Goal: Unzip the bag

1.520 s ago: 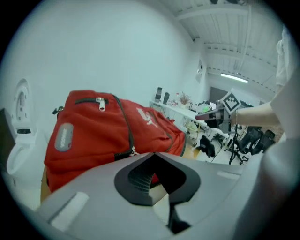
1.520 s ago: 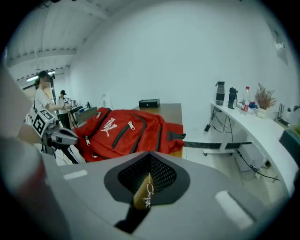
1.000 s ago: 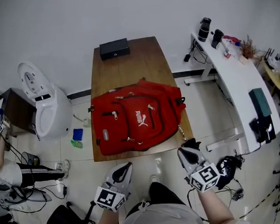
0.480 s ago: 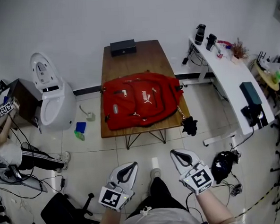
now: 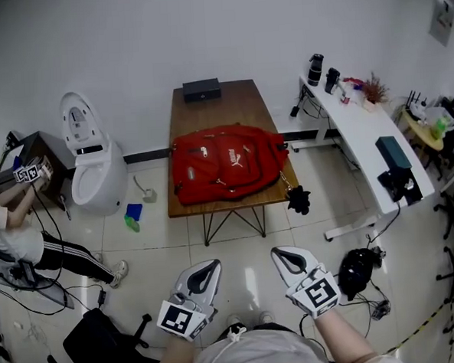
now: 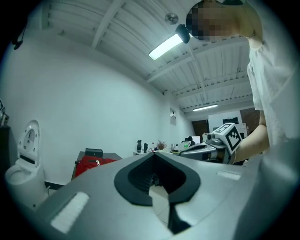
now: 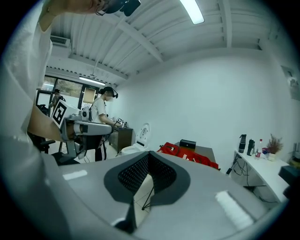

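The red backpack (image 5: 226, 163) lies flat on the wooden table (image 5: 230, 108), zippers closed as far as I can tell from this distance. Both grippers hang low in the head view, well short of the table, above the tiled floor. My left gripper (image 5: 210, 265) is shut and holds nothing. My right gripper (image 5: 280, 252) is likewise shut and empty. In the left gripper view the backpack (image 6: 96, 163) shows small at far left beyond the gripper (image 6: 153, 155). From the right gripper view the backpack (image 7: 190, 155) lies far ahead past the gripper (image 7: 149, 153).
A black box (image 5: 201, 89) sits at the table's far end. A white toilet (image 5: 87, 158) stands to the left, a white desk (image 5: 363, 142) to the right. A dark cloth (image 5: 297, 199) hangs by the table's near right corner. A black bag (image 5: 355, 269) is on the floor. A person (image 5: 7, 229) works at far left.
The view has drawn back from the table: the backpack now looks smaller and farther off. Both grippers stay shut and low.
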A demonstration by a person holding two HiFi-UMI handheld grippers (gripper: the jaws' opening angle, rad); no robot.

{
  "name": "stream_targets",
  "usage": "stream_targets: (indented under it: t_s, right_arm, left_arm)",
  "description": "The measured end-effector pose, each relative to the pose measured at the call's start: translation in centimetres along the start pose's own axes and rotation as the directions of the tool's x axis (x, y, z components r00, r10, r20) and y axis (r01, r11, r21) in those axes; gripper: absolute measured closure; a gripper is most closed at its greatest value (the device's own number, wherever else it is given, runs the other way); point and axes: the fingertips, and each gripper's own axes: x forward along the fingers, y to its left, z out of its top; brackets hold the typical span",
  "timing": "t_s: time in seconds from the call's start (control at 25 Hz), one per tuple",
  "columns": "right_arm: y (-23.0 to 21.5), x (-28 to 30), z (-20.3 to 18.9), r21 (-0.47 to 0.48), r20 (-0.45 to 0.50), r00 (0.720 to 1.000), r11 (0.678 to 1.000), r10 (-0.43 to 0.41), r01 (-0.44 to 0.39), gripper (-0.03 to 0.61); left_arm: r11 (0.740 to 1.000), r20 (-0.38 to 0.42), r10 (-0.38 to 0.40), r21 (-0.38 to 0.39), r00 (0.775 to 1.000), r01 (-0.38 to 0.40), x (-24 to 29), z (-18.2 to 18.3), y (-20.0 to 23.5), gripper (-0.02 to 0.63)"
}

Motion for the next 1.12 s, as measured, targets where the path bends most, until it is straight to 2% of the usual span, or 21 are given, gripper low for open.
stream_targets:
  t_s: [0.16, 0.4, 1.12]
  right_arm:
    - [0.2, -0.7, 0.9, 0.003, 0.025, 1.0, 1.0, 0.011, -0.011, 0.571]
    - [0.7, -1.3, 1.3, 0.007, 0.045, 0.998, 0.999, 0.034, -0.034, 0.571]
    - [-0.3, -0.7, 1.6, 0.016, 0.052, 0.998, 0.999, 0.034, -0.035, 0.572]
  left_arm:
    - [1.0, 0.012, -0.003, 0.027, 1.0, 0.002, 0.2, 1.3, -0.9, 0.606]
    - [0.998, -0.007, -0.021, 0.055, 1.0, 0.022, 0.7, 1.1, -2.7, 0.606]
    - [0.998, -0.013, -0.015, 0.055, 1.0, 0.016, 1.8, 1.1, -1.7, 0.606]
